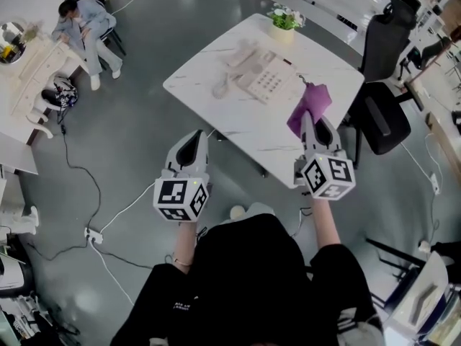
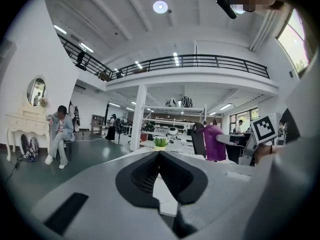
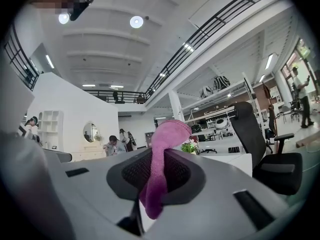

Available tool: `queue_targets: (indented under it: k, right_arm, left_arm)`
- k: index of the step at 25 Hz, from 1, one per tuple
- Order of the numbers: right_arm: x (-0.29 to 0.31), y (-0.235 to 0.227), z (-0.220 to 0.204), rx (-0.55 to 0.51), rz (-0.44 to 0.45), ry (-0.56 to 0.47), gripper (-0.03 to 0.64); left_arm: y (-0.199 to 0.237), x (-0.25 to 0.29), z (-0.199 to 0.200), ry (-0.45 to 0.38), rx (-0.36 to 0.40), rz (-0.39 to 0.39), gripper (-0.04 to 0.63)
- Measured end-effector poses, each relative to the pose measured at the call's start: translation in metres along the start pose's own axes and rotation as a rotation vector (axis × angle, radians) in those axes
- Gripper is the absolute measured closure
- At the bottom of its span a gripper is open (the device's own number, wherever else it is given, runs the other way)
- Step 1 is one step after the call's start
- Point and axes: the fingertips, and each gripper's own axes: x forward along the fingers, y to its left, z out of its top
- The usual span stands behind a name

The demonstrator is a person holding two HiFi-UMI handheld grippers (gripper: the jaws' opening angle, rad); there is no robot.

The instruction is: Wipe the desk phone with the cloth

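Observation:
A beige desk phone (image 1: 261, 75) with its handset lies near the middle of the white marble table (image 1: 216, 114). My right gripper (image 1: 312, 117) is shut on a purple cloth (image 1: 310, 107), which hangs over the table's right front edge; in the right gripper view the cloth (image 3: 162, 159) sticks up between the jaws. My left gripper (image 1: 193, 144) hangs in front of the table's near corner, jaws shut with nothing between them, as the left gripper view (image 2: 159, 156) shows. The phone is hidden in both gripper views.
A small potted plant (image 1: 283, 20) stands at the table's far edge. Two black office chairs (image 1: 382, 85) stand to the right. A seated person (image 1: 86, 27) is at the far left by a white dresser (image 1: 32, 71). Cables (image 1: 86, 186) run over the grey floor.

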Motion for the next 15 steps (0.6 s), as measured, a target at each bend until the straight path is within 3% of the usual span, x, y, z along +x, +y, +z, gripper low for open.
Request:
queue_targets:
  k: [15]
  right_arm:
    - [0.053,-0.015,-0.004,-0.022,-0.057,0.004,0.578]
  left_arm:
    - [0.035,0.044,-0.009,0.027,-0.021,-0.018,0.598]
